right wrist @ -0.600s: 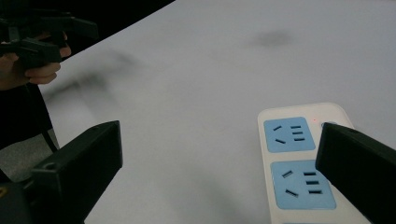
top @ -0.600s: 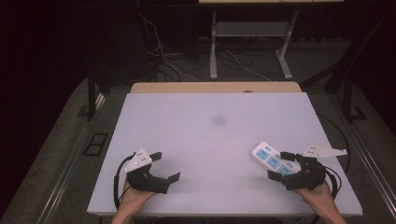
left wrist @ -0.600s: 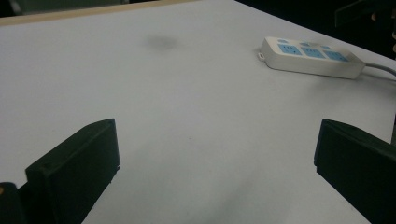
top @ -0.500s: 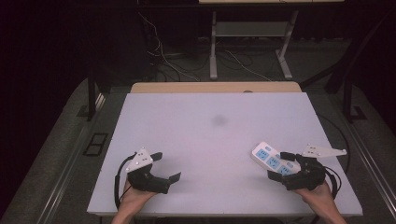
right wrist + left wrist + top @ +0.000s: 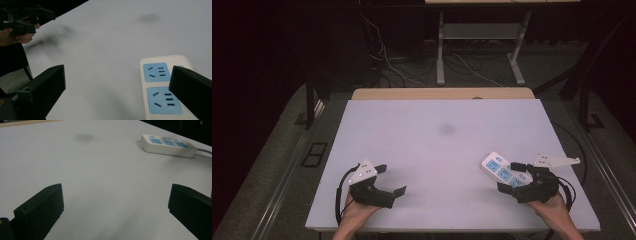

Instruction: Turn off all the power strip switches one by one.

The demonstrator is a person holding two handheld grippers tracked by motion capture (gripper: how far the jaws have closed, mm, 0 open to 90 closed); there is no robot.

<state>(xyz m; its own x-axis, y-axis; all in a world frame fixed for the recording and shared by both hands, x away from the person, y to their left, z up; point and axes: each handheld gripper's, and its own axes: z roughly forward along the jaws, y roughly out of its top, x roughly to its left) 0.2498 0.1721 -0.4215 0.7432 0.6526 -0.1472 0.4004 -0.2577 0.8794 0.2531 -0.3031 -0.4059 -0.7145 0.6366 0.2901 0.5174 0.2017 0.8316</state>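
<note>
Power strip (image 5: 503,171): white, blue socket faces, no legible writing.

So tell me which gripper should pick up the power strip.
Right. The right gripper hovers over the power strip with jaws open, one jaw above its sockets. The left gripper, also open, sits across the table, far from it.

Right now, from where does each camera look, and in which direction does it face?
High view: sits above the person's side, faces forward and down on the table; shows both hands with the left gripper and right gripper.
Left gripper view: rides the left gripper, looks across the table between its open jaws toward the power strip.
Right gripper view: rides the right gripper, looks over the power strip; the other hand shows far off.
All three share the power strip.
</note>
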